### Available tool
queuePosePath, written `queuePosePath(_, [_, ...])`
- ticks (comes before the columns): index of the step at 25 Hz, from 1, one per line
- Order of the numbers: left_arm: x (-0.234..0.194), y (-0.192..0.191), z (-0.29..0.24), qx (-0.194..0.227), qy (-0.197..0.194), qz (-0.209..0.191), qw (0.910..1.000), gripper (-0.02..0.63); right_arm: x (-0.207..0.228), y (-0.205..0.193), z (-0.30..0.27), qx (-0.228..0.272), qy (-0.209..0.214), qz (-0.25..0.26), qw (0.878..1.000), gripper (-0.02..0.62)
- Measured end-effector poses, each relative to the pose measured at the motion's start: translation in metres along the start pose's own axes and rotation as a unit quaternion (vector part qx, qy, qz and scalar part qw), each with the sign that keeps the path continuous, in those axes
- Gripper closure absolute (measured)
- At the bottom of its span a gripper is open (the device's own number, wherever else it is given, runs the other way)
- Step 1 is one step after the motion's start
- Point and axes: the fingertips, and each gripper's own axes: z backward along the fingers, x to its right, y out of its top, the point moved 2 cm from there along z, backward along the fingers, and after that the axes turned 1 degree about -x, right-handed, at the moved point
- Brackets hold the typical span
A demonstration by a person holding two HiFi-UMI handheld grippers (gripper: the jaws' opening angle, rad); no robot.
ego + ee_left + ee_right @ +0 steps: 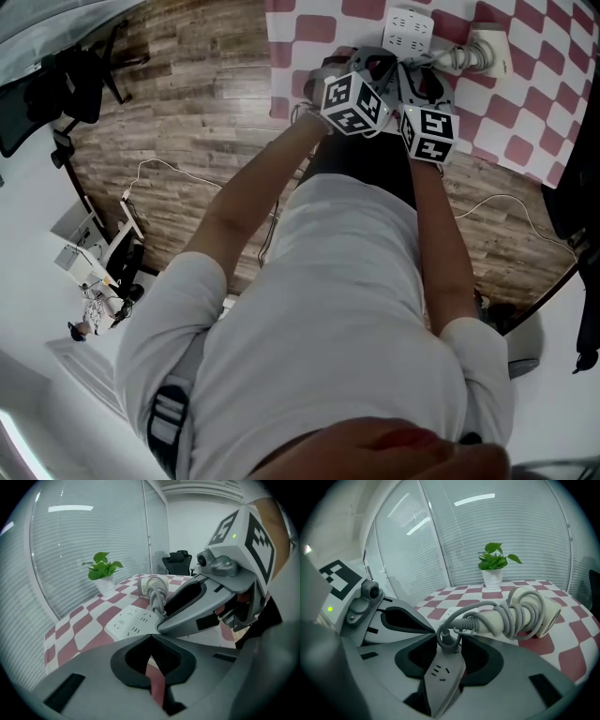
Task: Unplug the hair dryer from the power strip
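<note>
At the left, the left gripper (pixel 151 638) is hovering over the red-and-white checked tablecloth (pixel 70 634) with its jaws resting together and nothing between them, and the white power strip (pixel 131 623) is lying just ahead of it. Beside it, the right gripper (pixel 449 631) is reaching down over the strip's near end with its jaws standing wide apart; the grey plug (pixel 446 641) is sitting in the strip between their tips, not clamped. Farther right, the hair dryer (pixel 546 613) is lying on its side on the cloth, its cord (pixel 479 605) looping up from the plug and winding round the handle.
</note>
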Motion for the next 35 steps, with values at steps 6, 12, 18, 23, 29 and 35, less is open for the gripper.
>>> queuePosePath(6, [0.001, -0.001, -0.003, -0.02, -0.001, -0.024, 0.9995, 0.577, 0.0, 0.0, -0.002, -0.003, -0.002, 0.026, 1.0, 0.436])
queuePosePath(12, [0.001, 0.0, -0.003, -0.031, 0.002, -0.028, 0.9991, 0.577, -0.002, 0.009, 0.003, 0.01, 0.018, 0.018, 1.0, 0.456])
queuePosePath(18, [0.001, -0.001, -0.005, -0.034, -0.003, -0.025, 0.9991, 0.577, -0.001, 0.01, 0.003, 0.014, 0.018, 0.017, 1.0, 0.469])
queuePosePath(23, [0.001, 0.0, -0.004, -0.037, 0.0, -0.021, 0.9991, 0.577, -0.002, 0.014, 0.006, 0.024, 0.021, 0.005, 0.999, 0.476])
queuePosePath(29, [0.001, -0.001, -0.005, -0.039, 0.001, -0.019, 0.999, 0.577, -0.002, 0.016, 0.008, 0.034, 0.027, -0.007, 0.999, 0.482])
queuePosePath(35, [0.001, -0.002, -0.006, -0.05, 0.006, -0.026, 0.9984, 0.577, -0.002, 0.017, 0.007, 0.039, 0.027, -0.012, 0.999, 0.493])
